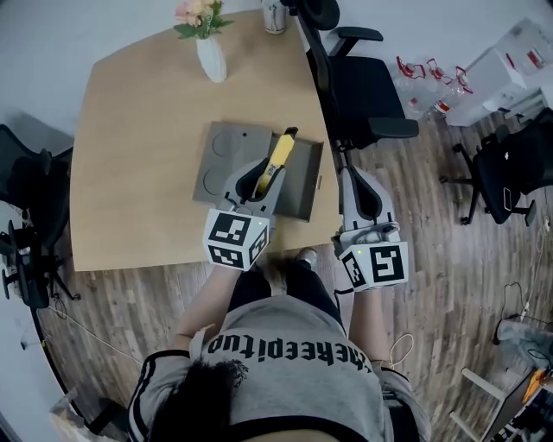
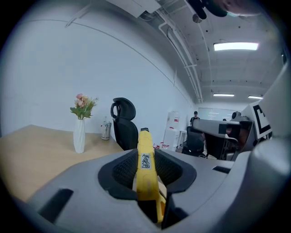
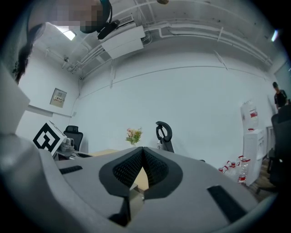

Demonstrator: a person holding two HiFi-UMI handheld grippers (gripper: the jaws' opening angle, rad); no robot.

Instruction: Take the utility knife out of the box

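A yellow utility knife (image 1: 279, 155) with a black tip is clamped between the pads of my left gripper (image 1: 263, 179), just above the open grey box (image 1: 300, 188) on the wooden table (image 1: 138, 138). In the left gripper view the utility knife (image 2: 144, 142) sticks out forward from the left gripper (image 2: 146, 159), pointing toward the far side of the room. My right gripper (image 1: 352, 179) hangs past the table's right edge, over the floor, and is shut with nothing in it; in its own view the right gripper (image 3: 142, 153) has its pads meeting.
A white vase with flowers (image 1: 210, 53) and a can (image 1: 275, 15) stand at the table's far edge. A black office chair (image 1: 356, 79) is just beyond my right gripper. The box's lid (image 1: 220, 160) lies open to the left.
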